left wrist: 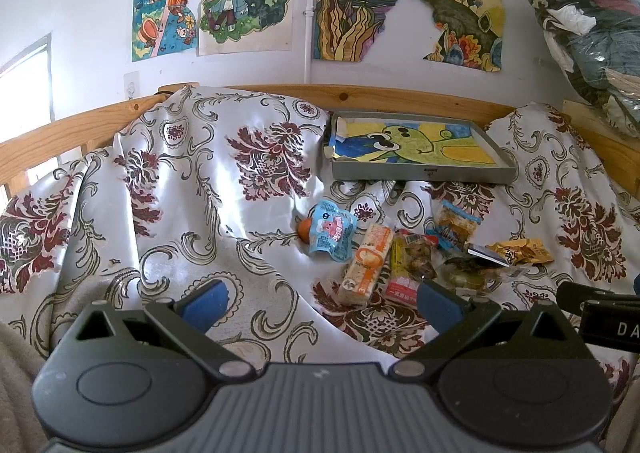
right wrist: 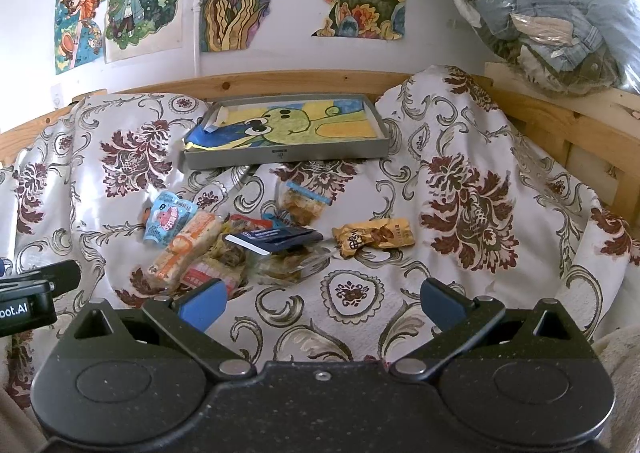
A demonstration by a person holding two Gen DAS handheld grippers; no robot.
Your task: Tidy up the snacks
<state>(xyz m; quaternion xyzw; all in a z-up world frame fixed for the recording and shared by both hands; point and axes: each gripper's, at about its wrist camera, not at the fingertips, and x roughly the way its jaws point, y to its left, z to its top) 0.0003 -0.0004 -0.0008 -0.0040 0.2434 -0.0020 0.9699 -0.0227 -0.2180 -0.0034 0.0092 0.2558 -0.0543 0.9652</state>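
While both my grippers, left gripper [left wrist: 320, 307] and right gripper [right wrist: 320, 303], hang spread and empty, the blue pouch [left wrist: 331, 231], cracker pack [left wrist: 367, 263] and yellow packet [left wrist: 520, 252] lie heaped before the grey tray [left wrist: 424, 173]; overlapping wrappers risk a double pick on slippery cloth

Both fisheye cameras sit low behind their own fingers, facing across the bed toward the wall of drawings. The left view looks from further left, so the snack pile [left wrist: 404, 253] lies right of centre; the right view has it left of centre. Both share the grey tray [right wrist: 288, 153] and the wooden rail [left wrist: 400, 95].
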